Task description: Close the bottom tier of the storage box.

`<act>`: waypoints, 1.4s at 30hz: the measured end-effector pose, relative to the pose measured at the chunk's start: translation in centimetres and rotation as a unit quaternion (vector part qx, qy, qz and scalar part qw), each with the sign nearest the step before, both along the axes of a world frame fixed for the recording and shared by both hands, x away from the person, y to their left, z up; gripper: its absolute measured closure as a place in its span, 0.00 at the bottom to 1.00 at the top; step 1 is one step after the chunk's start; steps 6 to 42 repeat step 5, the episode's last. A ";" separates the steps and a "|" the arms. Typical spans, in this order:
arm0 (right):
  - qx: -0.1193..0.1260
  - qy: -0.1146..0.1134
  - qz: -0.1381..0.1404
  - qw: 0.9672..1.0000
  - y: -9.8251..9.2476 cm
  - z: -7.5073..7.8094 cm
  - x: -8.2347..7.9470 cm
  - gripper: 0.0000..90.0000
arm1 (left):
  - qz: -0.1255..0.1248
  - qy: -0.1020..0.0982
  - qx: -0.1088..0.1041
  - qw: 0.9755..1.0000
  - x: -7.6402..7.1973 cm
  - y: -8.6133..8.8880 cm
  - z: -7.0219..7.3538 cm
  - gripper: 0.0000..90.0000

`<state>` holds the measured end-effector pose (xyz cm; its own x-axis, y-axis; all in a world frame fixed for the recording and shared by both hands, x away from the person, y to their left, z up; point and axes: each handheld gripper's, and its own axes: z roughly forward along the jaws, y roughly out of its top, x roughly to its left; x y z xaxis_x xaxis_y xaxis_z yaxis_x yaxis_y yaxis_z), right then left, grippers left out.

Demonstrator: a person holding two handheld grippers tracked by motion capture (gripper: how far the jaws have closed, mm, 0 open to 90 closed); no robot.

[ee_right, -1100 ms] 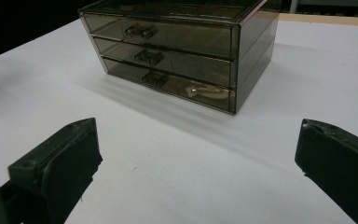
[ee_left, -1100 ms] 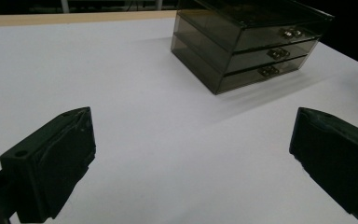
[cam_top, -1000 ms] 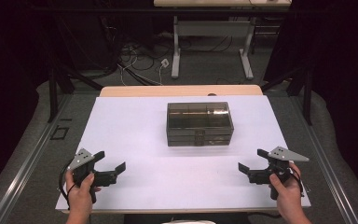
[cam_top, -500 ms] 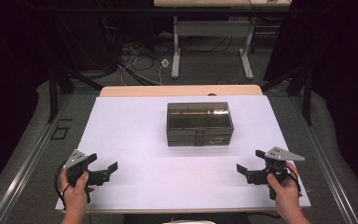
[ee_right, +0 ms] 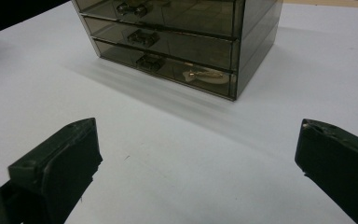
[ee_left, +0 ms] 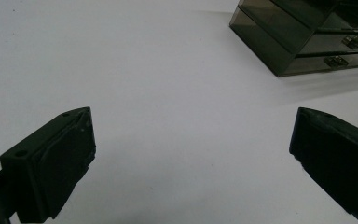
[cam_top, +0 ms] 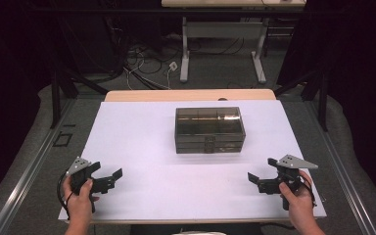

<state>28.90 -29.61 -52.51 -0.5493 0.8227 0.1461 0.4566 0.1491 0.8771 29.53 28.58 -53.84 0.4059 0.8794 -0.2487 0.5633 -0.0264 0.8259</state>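
A smoky translucent plastic three-drawer box sits at the centre of the high view on the white table top, well apart from both grippers. The left gripper, at lower left, has its jaws spread wide over bare table. The right gripper, at lower right, is likewise spread, facing the box's drawer fronts.

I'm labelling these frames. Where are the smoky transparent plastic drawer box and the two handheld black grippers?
smoky transparent plastic drawer box [cam_top: 209,129]: high view, front wall.
left gripper [cam_top: 111,177]: high view, between its open jaws.
right gripper [cam_top: 257,180]: high view, between its open jaws.
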 end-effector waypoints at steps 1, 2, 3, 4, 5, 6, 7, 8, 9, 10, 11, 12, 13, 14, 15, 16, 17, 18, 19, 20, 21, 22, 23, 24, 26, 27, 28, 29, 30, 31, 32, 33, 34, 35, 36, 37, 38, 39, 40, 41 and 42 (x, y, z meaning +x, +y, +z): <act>0.000 -0.001 -0.001 1.000 0.0 0.0 0.0 0.00 | 0.000 0.002 0.000 1.000 0.0 0.0 0.0 0.00; 0.001 0.000 0.000 1.000 0.0 0.0 0.0 0.00 | 0.001 0.003 -0.001 1.000 0.0 0.0 0.0 0.00; 0.001 0.000 -0.003 1.000 -0.1 -0.1 0.0 0.00 | 0.001 0.003 -0.003 1.000 0.0 -0.1 0.1 0.00; 0.002 0.003 -0.003 1.000 -0.1 -0.1 0.0 0.00 | 0.001 0.002 -0.002 1.000 0.0 -0.1 0.1 0.00; 0.001 0.005 -0.006 1.000 -0.2 -0.1 0.1 0.00 | 0.001 0.001 -0.002 1.000 0.0 -0.1 0.1 0.00; 0.001 0.005 -0.006 1.000 -0.2 -0.1 0.1 0.00 | 0.001 0.001 -0.002 1.000 0.0 -0.1 0.1 0.00; 0.001 0.005 -0.006 1.000 -0.2 -0.1 0.1 0.00 | 0.001 0.001 -0.002 1.000 0.0 -0.1 0.1 0.00; 0.001 0.005 -0.006 1.000 -0.2 -0.1 0.1 0.00 | 0.001 0.001 -0.002 1.000 0.0 -0.1 0.1 0.00; 0.001 0.005 -0.006 1.000 -0.2 -0.1 0.1 0.00 | 0.001 0.001 -0.002 1.000 0.0 -0.1 0.1 0.00; 0.001 0.005 -0.006 1.000 -0.2 -0.1 0.1 0.00 | 0.001 0.001 -0.002 1.000 0.0 -0.1 0.1 0.00; 0.001 0.005 -0.006 1.000 -0.2 -0.1 0.1 0.00 | 0.001 0.001 -0.002 1.000 0.0 -0.1 0.1 0.00; 0.001 0.005 -0.006 1.000 -0.2 -0.1 0.1 0.00 | 0.001 0.001 -0.002 1.000 0.0 -0.1 0.1 0.00; 0.001 0.005 -0.006 1.000 -0.2 -0.1 0.1 0.00 | 0.001 0.001 -0.002 1.000 0.0 -0.1 0.1 0.00; 0.001 0.005 -0.006 1.000 -0.2 -0.1 0.1 0.00 | 0.001 0.001 -0.002 1.000 0.0 -0.1 0.1 0.00; 0.001 0.005 -0.006 1.000 -0.2 -0.1 0.1 0.00 | 0.001 0.001 -0.002 1.000 0.0 -0.1 0.1 0.00; 0.001 0.005 -0.006 1.000 -0.2 -0.1 0.1 0.00 | 0.001 0.001 -0.002 1.000 0.0 -0.1 0.1 0.00; 0.001 0.005 -0.006 1.000 -0.2 -0.1 0.1 0.00 | 0.001 0.001 -0.002 1.000 0.0 -0.1 0.1 0.00; 0.001 0.005 -0.006 1.000 -0.2 -0.1 0.1 0.00 | 0.001 0.001 -0.002 1.000 0.0 -0.1 0.1 0.00; 0.001 0.005 -0.006 1.000 -0.2 -0.1 0.1 0.00 | 0.001 0.001 -0.002 1.000 0.0 -0.1 0.1 0.00; 0.001 0.005 -0.006 1.000 -0.2 -0.1 0.1 0.00 | 0.001 0.001 -0.002 1.000 0.0 -0.1 0.1 0.00; 0.001 0.005 -0.006 1.000 -0.2 -0.1 0.1 0.00 | 0.001 0.001 -0.002 1.000 0.0 -0.1 0.1 0.00; 0.001 0.005 -0.006 1.000 -0.2 -0.1 0.1 0.00 | 0.001 0.001 -0.002 1.000 0.0 -0.1 0.1 0.00; 0.001 0.005 -0.006 1.000 -0.2 -0.1 0.1 0.00 | 0.001 0.001 -0.002 1.000 0.0 -0.1 0.1 0.00; 0.001 0.005 -0.006 1.000 -0.2 -0.1 0.1 0.00 | 0.001 0.001 -0.002 1.000 0.0 -0.1 0.1 0.00; 0.001 0.005 -0.006 1.000 -0.2 -0.1 0.1 0.00 | 0.001 0.001 -0.002 1.000 0.0 -0.1 0.1 0.00; 0.001 0.005 -0.006 1.000 -0.2 -0.1 0.1 0.00 | 0.001 0.001 -0.002 1.000 0.0 -0.1 0.1 0.00; 0.001 0.005 -0.006 1.000 -0.2 -0.1 0.1 0.00 | 0.001 0.001 -0.002 1.000 0.0 -0.1 0.1 0.00; 0.001 0.005 -0.006 1.000 -0.2 -0.1 0.1 0.00 | 0.001 0.001 -0.002 1.000 0.0 -0.1 0.1 0.00; 0.001 0.005 -0.006 1.000 -0.2 -0.1 0.1 0.00 | 0.001 0.001 -0.002 1.000 0.0 -0.1 0.1 0.00; 0.001 0.005 -0.006 1.000 -0.2 -0.1 0.1 0.00 | 0.001 0.001 -0.002 1.000 0.0 -0.1 0.1 0.00; 0.001 0.005 -0.006 1.000 -0.2 -0.1 0.1 0.00 | 0.001 0.001 -0.002 1.000 0.0 -0.1 0.1 0.00; 0.001 0.005 -0.006 1.000 -0.2 -0.1 0.1 0.00 | 0.001 0.001 -0.002 1.000 0.0 -0.1 0.1 0.00; 0.001 0.005 -0.006 1.000 -0.2 -0.1 0.1 0.00 | 0.001 0.001 -0.002 1.000 0.0 -0.1 0.1 0.00; 0.001 0.005 -0.006 1.000 -0.2 -0.1 0.1 0.00 | 0.001 0.001 -0.002 1.000 0.0 -0.1 0.1 0.00; 0.001 0.005 -0.006 1.000 -0.2 -0.1 0.1 0.00 | 0.001 0.001 -0.002 1.000 0.0 -0.1 0.1 0.00; 0.001 0.005 -0.006 1.000 -0.2 -0.1 0.1 0.00 | 0.001 0.001 -0.002 1.000 0.0 -0.1 0.1 0.00; 0.001 0.005 -0.006 1.000 -0.2 -0.1 0.1 0.00 | 0.001 0.001 -0.002 1.000 0.0 -0.1 0.1 0.00; 0.001 0.005 -0.006 1.000 -0.2 -0.1 0.1 0.00 | 0.001 0.001 -0.002 1.000 0.0 -0.1 0.1 0.00; 0.001 0.005 -0.006 1.000 -0.2 -0.1 0.1 0.00 | 0.001 0.001 -0.002 1.000 0.0 -0.1 0.1 0.00; 0.001 0.005 -0.006 1.000 -0.2 -0.1 0.1 0.00 | 0.001 0.001 -0.002 1.000 0.0 -0.1 0.1 0.00; 0.001 0.005 -0.006 1.000 -0.2 -0.1 0.1 0.00 | 0.001 0.001 -0.002 1.000 0.0 -0.1 0.1 0.00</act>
